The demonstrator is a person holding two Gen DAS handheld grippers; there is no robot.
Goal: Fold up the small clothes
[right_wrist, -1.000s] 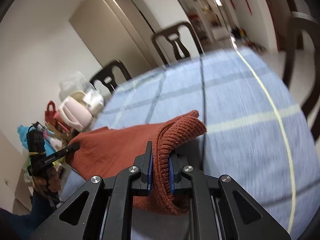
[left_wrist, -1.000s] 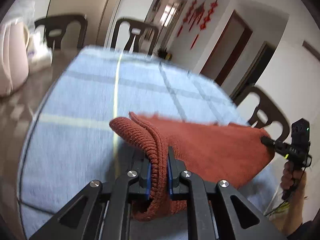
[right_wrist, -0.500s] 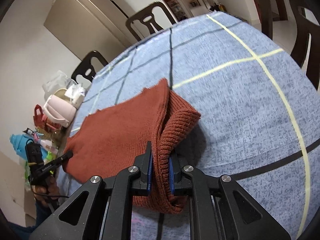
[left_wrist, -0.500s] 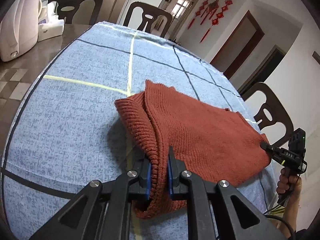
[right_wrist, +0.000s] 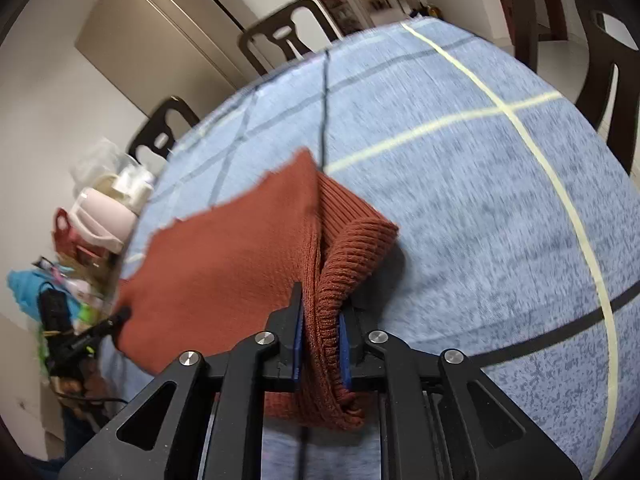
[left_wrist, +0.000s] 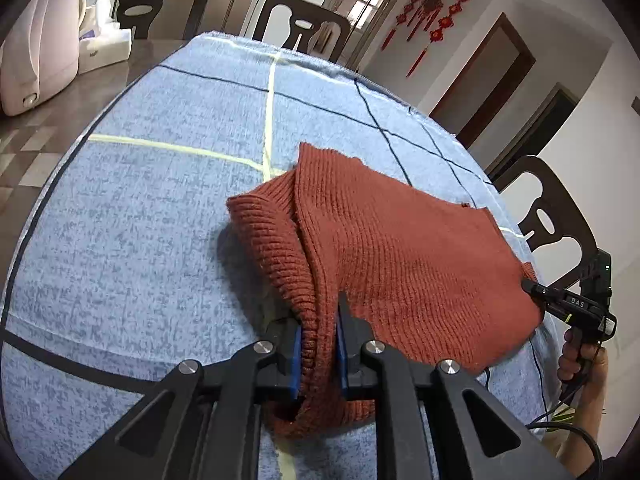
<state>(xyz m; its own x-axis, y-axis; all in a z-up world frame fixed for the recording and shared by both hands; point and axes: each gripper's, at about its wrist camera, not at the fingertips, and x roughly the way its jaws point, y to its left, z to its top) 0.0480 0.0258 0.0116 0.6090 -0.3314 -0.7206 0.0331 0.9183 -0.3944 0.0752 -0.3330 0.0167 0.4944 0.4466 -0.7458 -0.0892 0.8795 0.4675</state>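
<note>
The rust-red knitted garment [left_wrist: 400, 248] lies on the blue checked tablecloth [left_wrist: 140, 208], its far edge down on the cloth and its near edge lifted by both tools. The left gripper [left_wrist: 318, 344] has its blue-padded fingers [left_wrist: 295, 354] clamped on a bunched, ribbed corner of the garment, a roll of knit hanging below the pads. The right gripper [right_wrist: 322, 344] is clamped the same way on the garment's opposite near corner. In the left wrist view the right gripper appears at the garment's right end, pinching it, held by a hand [left_wrist: 576, 356].

Likely trouble, as I judge it: each grip holds a thick wad, not a flat hem, so when the near edge is carried over the garment the wad may slip out unevenly or drop as a lump, leaving a crooked fold. The ribbed cuff-like flap [right_wrist: 360, 240] sticking out to the garment's right could tuck under. Unequal pull between the two hands would skew the edge or drag the tablecloth. The right wrist view is motion-blurred, so how much knit sits between those pads is uncertain.

The only legible writing is "DAS" in white on the right gripper's black body, seen from the left wrist. Red hanging ornaments [left_wrist: 432, 16] beyond the garment on the wall carry no readable text.
</note>
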